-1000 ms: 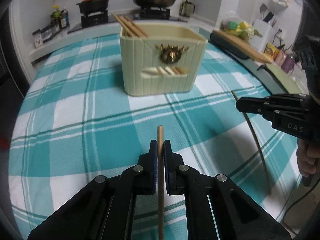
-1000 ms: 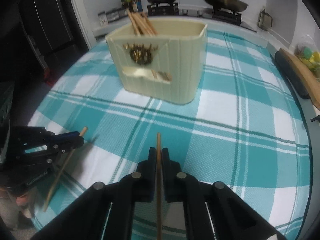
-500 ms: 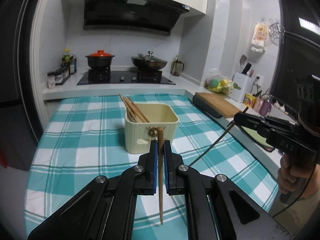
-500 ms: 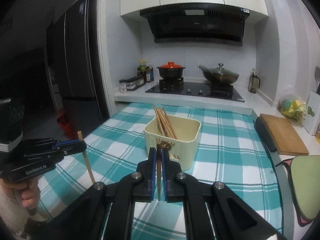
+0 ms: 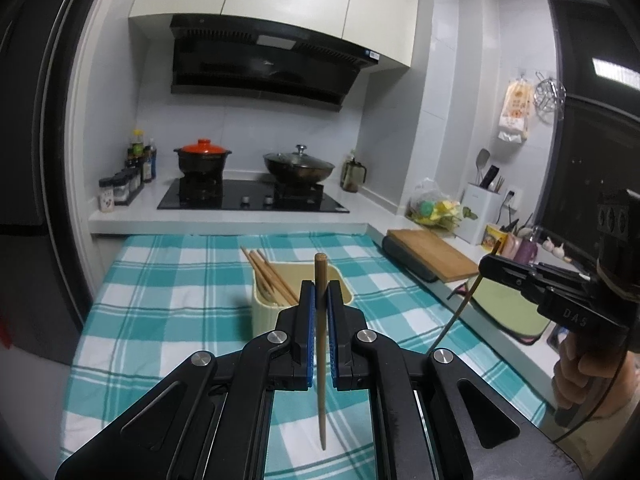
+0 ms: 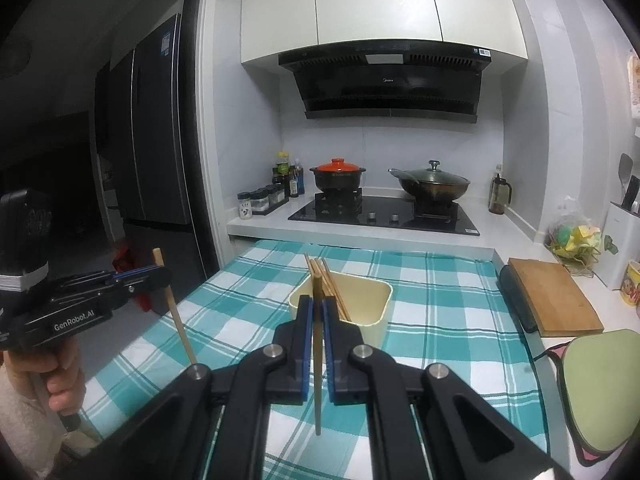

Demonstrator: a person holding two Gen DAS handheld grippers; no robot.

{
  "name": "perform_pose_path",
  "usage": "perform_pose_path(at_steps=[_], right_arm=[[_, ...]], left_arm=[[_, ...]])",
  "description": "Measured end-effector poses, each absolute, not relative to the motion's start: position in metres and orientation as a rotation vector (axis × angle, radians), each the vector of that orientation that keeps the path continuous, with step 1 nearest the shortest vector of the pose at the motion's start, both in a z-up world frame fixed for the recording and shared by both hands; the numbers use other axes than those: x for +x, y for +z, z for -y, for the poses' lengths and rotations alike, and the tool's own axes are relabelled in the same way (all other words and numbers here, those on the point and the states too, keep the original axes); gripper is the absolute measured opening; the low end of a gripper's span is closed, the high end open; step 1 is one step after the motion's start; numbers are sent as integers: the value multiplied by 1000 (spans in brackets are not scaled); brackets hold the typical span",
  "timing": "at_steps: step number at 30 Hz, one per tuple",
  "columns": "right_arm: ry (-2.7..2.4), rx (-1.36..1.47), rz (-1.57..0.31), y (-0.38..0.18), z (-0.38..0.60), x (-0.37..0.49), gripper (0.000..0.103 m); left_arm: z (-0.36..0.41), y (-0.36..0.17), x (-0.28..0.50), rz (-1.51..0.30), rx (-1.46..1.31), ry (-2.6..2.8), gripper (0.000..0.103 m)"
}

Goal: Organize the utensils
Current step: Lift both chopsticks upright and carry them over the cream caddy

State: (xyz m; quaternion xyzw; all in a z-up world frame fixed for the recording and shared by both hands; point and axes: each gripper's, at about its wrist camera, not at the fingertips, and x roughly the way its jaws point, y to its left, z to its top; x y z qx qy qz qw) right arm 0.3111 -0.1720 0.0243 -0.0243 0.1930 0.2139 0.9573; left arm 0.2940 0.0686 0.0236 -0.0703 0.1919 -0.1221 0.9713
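Note:
In the left wrist view my left gripper [image 5: 320,286] is shut on a wooden chopstick [image 5: 321,380] that stands nearly upright, high above the checked tablecloth [image 5: 180,300]. Behind it sits the cream utensil holder [image 5: 262,310] with several chopsticks [image 5: 268,276] leaning in its left side. My right gripper [image 5: 486,266] is at the right, shut on a second chopstick [image 5: 460,308]. From the right wrist, the right gripper [image 6: 317,300] pinches its chopstick [image 6: 317,380] in front of the holder [image 6: 372,312]. The left gripper [image 6: 162,274] holds its stick [image 6: 178,320] at the left.
Beyond the table is a counter with a black hob [image 6: 380,214], a red-lidded pot [image 6: 338,178], a wok [image 6: 432,184] and spice jars [image 6: 260,200]. A wooden board [image 6: 552,300] and a green mat [image 6: 600,384] lie along the right edge. A dark fridge [image 6: 152,140] stands left.
Both grippers have risen well above the table, each still pinching its chopstick, and tilted up toward level. The holder now looks smaller and lower, and the kitchen wall has come into view.

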Motion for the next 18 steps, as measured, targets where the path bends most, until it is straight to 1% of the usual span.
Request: perform_pose_path(at_steps=[4, 13, 18], right_arm=[[429, -35, -380, 37, 176, 322, 5], [414, -27, -325, 78, 174, 381, 5], [417, -33, -287, 95, 165, 423, 5]], left_arm=[[-78, 43, 312, -361, -155, -240, 4], [-90, 94, 376, -291, -158, -199, 4], [-89, 107, 423, -256, -161, -168, 4]])
